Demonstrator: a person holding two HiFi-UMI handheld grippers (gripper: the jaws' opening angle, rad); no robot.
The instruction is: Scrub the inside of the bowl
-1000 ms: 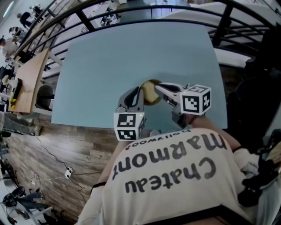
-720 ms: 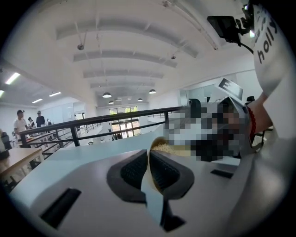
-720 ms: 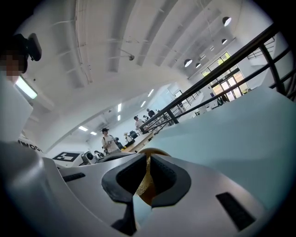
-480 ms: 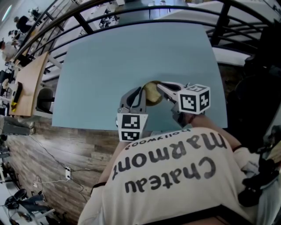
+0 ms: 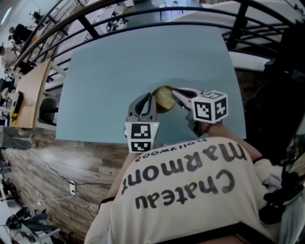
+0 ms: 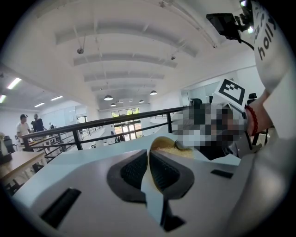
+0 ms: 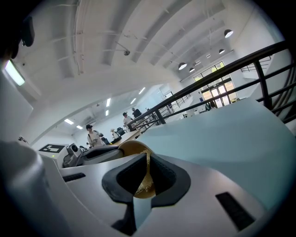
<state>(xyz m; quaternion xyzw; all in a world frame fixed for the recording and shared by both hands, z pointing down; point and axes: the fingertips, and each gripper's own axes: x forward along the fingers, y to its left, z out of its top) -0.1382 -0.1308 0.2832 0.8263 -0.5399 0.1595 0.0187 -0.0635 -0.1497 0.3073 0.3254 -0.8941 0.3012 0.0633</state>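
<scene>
Tan bowl (image 5: 163, 100) on pale blue table (image 5: 143, 52), close to its near edge; left gripper (image 5: 152, 101), jaws narrow, pinching bowl rim; right gripper (image 5: 174, 94), jaws narrow on fibrous scrubber (image 7: 145, 184), inside bowl; broad tabletop beyond, black railing (image 5: 157, 9) past far edge

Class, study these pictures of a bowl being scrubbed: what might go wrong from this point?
1. The left gripper pinches only the thin rim of the bowl, so a hard scrubbing push may twist it loose.
2. The right gripper grips just a thin, fibrous bit of the scrubber, which may slip out.
3. Both gripper tips sit close together at the bowl and may knock each other.
</scene>
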